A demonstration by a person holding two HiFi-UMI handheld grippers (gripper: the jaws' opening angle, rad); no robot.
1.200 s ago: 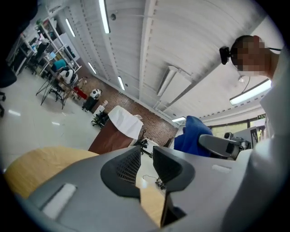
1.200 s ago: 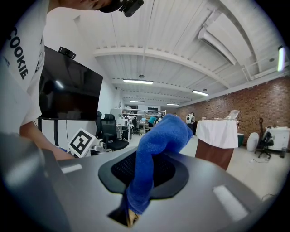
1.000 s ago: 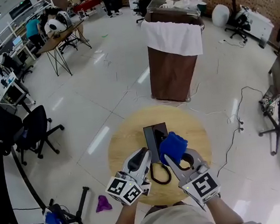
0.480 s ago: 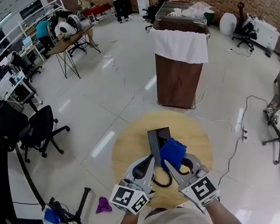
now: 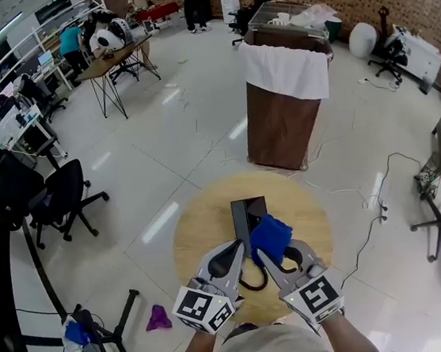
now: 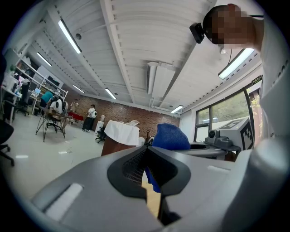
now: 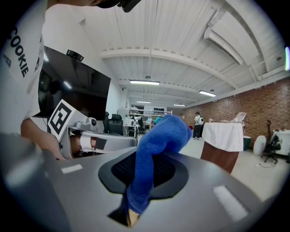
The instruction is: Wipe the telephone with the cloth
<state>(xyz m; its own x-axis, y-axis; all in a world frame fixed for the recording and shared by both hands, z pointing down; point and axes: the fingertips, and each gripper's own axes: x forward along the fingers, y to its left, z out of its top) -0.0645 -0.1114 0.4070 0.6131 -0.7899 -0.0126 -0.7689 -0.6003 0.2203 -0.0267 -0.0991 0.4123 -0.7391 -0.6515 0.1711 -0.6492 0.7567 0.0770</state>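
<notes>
A black telephone (image 5: 246, 212) lies on the round wooden table (image 5: 199, 229), and its coiled cord (image 5: 253, 280) loops toward me. My right gripper (image 5: 267, 253) is shut on a blue cloth (image 5: 271, 234), which rests over the telephone's near end. In the right gripper view the cloth (image 7: 156, 140) bulges out from between the shut jaws of the right gripper (image 7: 147, 158). My left gripper (image 5: 234, 251) sits just left of the cloth, beside the telephone, shut on nothing. From the left gripper view its jaws (image 6: 147, 152) meet, with the cloth (image 6: 170, 136) just beyond them.
A brown lectern draped in white (image 5: 287, 99) stands on the floor beyond the table. A black office chair (image 5: 56, 203) is at left, a purple rag (image 5: 158, 317) and a stand (image 5: 106, 345) at lower left. Cables (image 5: 370, 193) trail on the right.
My left gripper has slid right, closer to the cloth and the right gripper, and its jaws have closed. The right gripper keeps its hold on the cloth over the telephone.
</notes>
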